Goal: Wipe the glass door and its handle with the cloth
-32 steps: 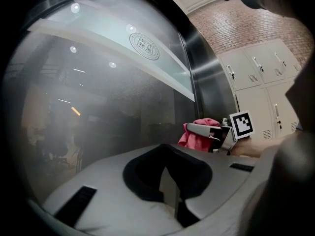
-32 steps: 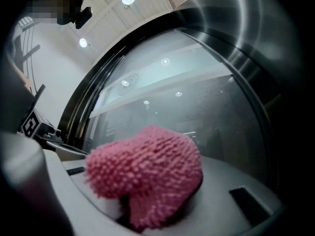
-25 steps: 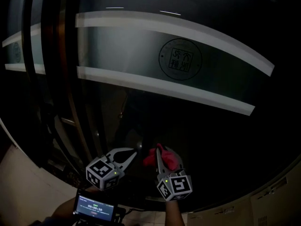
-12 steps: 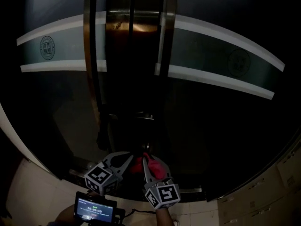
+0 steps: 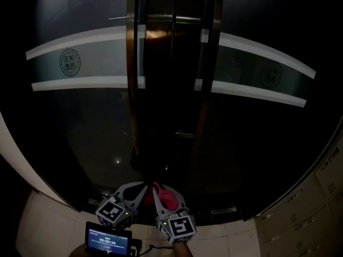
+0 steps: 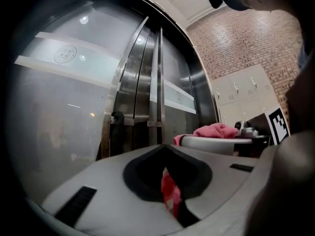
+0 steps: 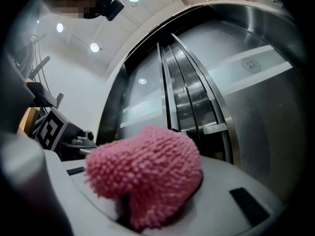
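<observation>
Two dark glass doors (image 5: 91, 133) with a frosted white band meet at the middle of the head view. Tall steel handles (image 5: 132, 90) run down either side of the seam. Both grippers are low in front of the doors, close side by side. My right gripper (image 5: 156, 187) is shut on a fluffy pink cloth (image 5: 168, 198), which fills the right gripper view (image 7: 147, 176). My left gripper (image 5: 143, 186) has its jaws together with nothing held (image 6: 162, 149). The steel handles (image 6: 155, 92) stand ahead of it, apart from both grippers.
A small device with a lit screen (image 5: 107, 239) sits below the left gripper. Pale floor tiles (image 5: 53, 218) run along the door's foot. White lockers (image 6: 241, 92) and a brick wall (image 6: 246, 38) stand to the right.
The view has swung left from one door panel to the seam and handles between the doors. Both grippers now sit lower and closer together; the right one still holds the cloth.
</observation>
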Motion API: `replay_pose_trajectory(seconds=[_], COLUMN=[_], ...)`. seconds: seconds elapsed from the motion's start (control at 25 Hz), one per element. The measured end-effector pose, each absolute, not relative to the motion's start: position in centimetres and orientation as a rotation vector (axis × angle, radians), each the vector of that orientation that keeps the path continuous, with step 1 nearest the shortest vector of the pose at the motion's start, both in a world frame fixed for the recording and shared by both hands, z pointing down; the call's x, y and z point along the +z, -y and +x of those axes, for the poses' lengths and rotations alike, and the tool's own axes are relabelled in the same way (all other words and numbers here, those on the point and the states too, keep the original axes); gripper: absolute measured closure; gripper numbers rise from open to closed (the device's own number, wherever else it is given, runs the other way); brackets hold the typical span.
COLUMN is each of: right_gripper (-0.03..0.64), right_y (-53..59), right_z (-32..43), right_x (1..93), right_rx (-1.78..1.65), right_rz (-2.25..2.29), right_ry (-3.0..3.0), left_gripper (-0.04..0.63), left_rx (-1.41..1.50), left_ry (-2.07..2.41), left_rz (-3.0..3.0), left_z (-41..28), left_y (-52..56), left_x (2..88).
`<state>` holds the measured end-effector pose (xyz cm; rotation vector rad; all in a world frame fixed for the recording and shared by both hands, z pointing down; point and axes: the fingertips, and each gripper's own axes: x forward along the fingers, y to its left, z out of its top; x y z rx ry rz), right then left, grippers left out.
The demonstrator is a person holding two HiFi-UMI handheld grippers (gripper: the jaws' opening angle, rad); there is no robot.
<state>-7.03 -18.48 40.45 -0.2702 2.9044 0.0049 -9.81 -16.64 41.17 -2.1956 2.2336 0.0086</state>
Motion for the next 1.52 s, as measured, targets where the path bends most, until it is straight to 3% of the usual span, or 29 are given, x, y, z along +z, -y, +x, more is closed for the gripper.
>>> replay_pose_trajectory(seconds=[0.84,1.12,1.52], right_gripper=[0.557,0.557,0.557], right_y=[22.5,29.3,35.6], right_z=[-5.1,-6.2,-8.0], right_x=[37.3,20.1,-0.2], right_rx=[0.062,0.282,0.571], right_rz=[-0.166,-0.095,-0.150], right_ry=[-2.936,-2.820,-2.723], left_gripper=[0.583,0.583,0.583], left_rx=[0.054,0.079,0.064], left_ry=[-2.210,-2.077,-2.157], left_rz=[-2.213,-2.120,-2.105], left_z=[-6.6,-9.1,-11.1], left_y=[21.1,24.4,27.4], left_x=[38.1,28.8,26.6])
